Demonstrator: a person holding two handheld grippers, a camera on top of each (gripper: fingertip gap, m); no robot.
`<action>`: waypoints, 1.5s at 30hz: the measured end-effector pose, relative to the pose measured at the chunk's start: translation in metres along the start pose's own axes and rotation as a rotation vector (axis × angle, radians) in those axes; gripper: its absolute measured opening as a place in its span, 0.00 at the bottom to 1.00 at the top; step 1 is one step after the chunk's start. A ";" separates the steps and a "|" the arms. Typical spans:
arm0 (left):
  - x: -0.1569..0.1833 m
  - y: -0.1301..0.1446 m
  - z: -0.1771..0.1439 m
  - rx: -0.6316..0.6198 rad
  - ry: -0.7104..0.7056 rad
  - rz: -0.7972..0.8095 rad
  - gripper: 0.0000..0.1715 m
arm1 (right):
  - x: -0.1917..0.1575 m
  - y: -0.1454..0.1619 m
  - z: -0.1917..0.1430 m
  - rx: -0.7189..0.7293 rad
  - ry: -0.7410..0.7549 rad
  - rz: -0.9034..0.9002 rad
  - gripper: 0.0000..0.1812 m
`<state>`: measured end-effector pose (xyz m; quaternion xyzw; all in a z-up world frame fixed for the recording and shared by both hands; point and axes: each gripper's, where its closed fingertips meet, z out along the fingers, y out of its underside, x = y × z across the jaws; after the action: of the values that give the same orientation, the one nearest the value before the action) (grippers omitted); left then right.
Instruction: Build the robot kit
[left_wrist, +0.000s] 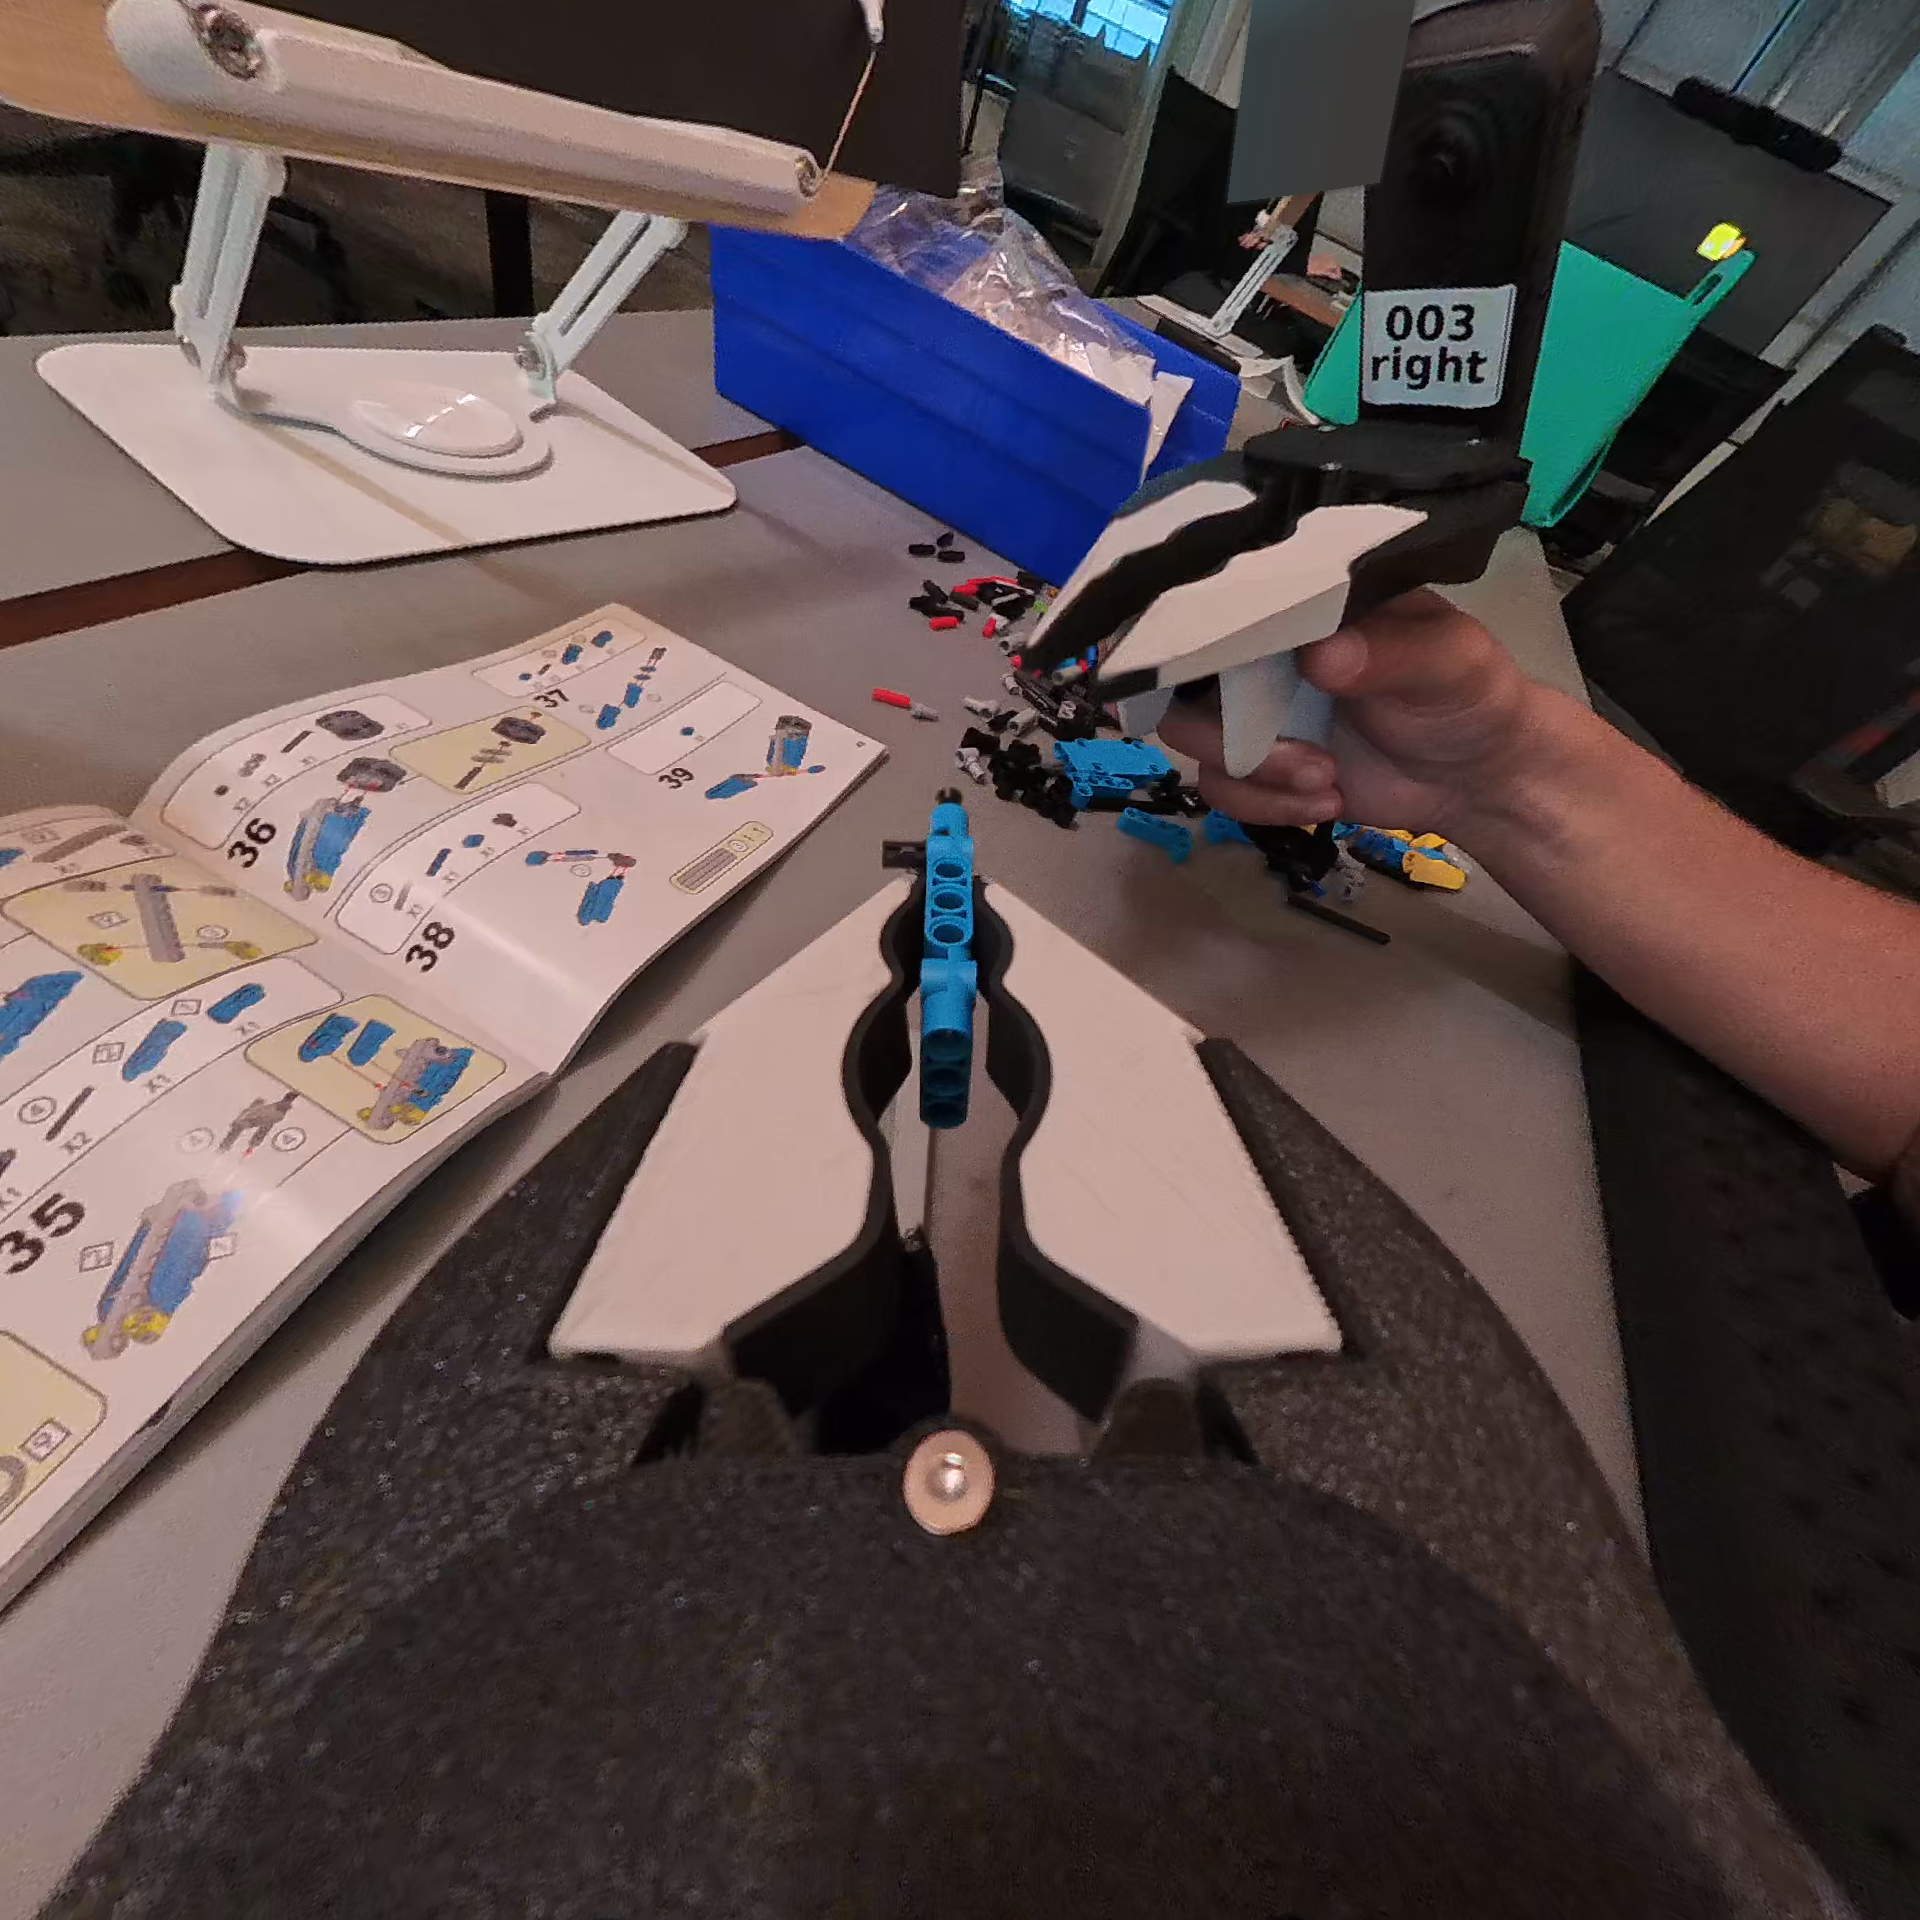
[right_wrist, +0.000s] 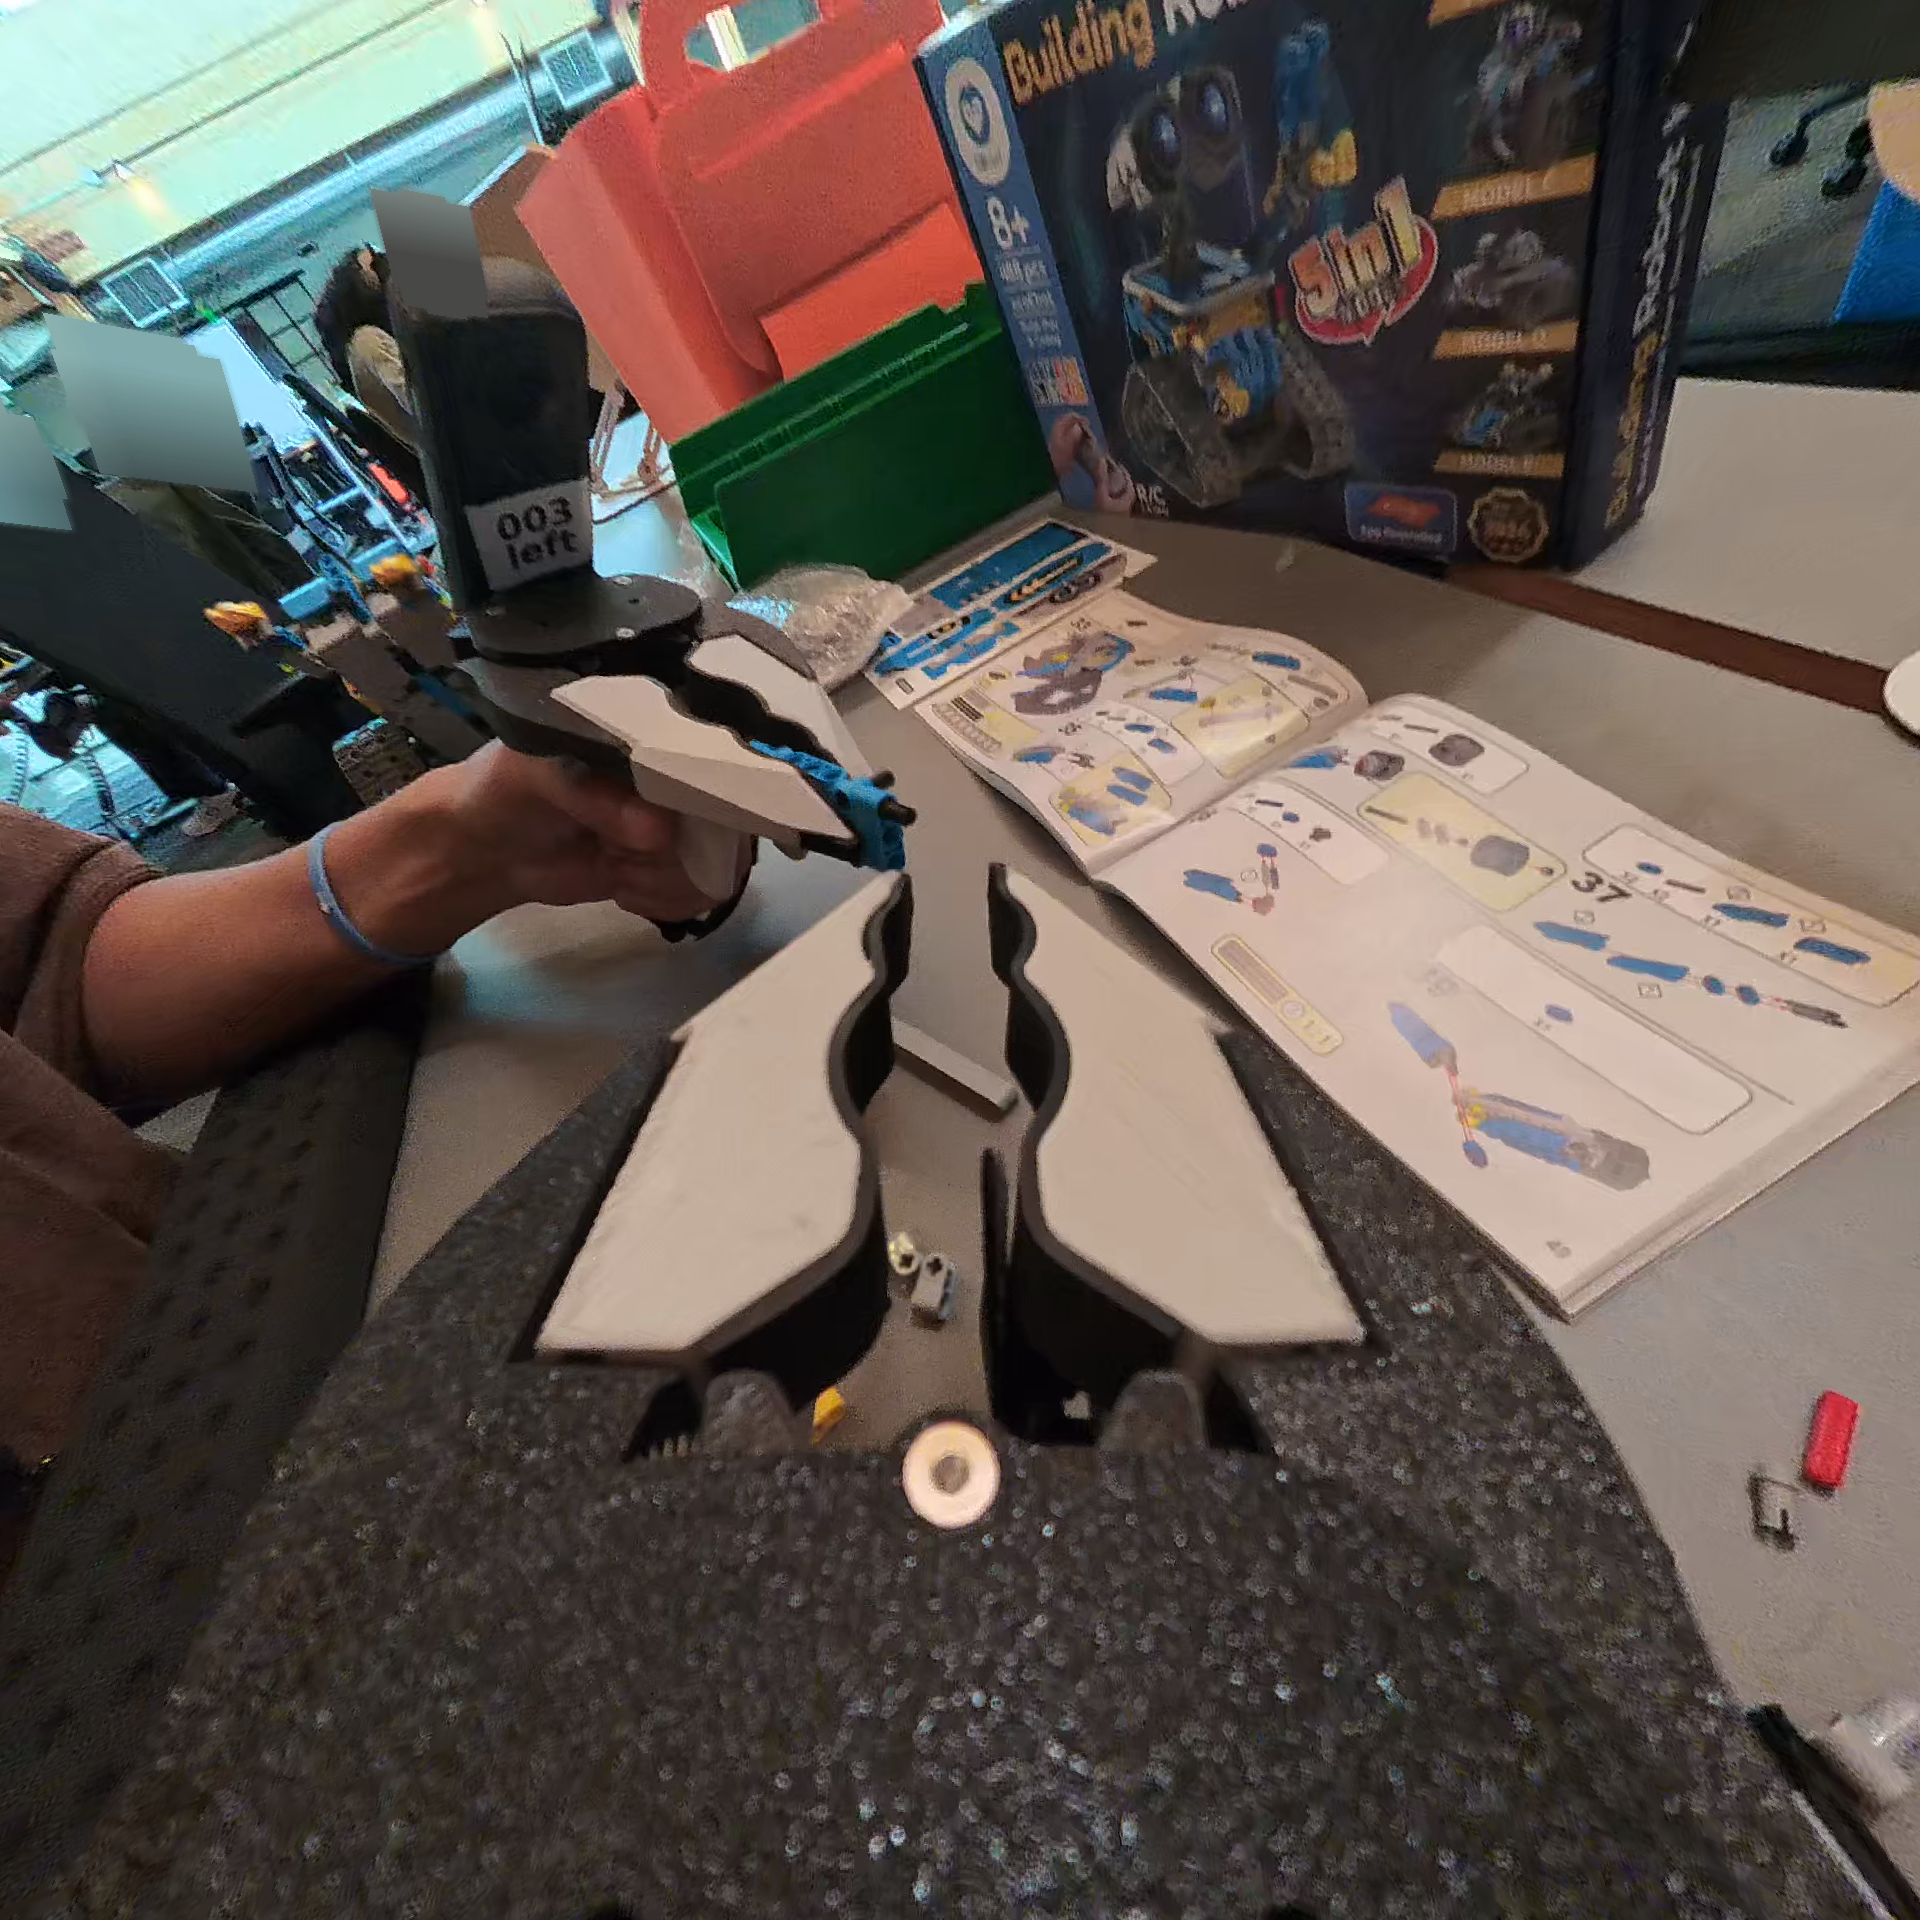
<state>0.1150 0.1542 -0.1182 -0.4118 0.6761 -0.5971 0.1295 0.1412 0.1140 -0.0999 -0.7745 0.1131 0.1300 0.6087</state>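
Left gripper (left_wrist: 948, 914) clamped on a blue holed beam (left_wrist: 947, 977) jutting past its tips, right gripper (right_wrist: 948, 894) parted and empty, apparently just beside that beam, above a pile of small loose parts (left_wrist: 1081, 748), open instruction booklet (left_wrist: 343, 935) leftward on the grey table (left_wrist: 1195, 997).

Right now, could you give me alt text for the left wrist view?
The left gripper clamps a blue holed beam above a grey table. An open instruction booklet lies left; the right gripper dips into loose small parts.
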 end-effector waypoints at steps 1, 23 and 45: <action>-0.001 0.000 0.000 0.002 0.000 -0.004 0.03 | 0.001 0.003 0.002 -0.014 0.002 0.003 0.08; 0.005 0.008 0.005 -0.057 -0.011 0.061 0.03 | -0.031 0.111 -0.013 -0.621 -0.164 -0.325 0.06; 0.013 0.018 0.012 -0.127 -0.021 0.131 0.03 | -0.027 0.108 0.009 -0.614 -0.083 -0.354 0.03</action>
<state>0.1071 0.1355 -0.1338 -0.3803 0.7369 -0.5387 0.1490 0.0791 0.0977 -0.1917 -0.9230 -0.0921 0.0818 0.3646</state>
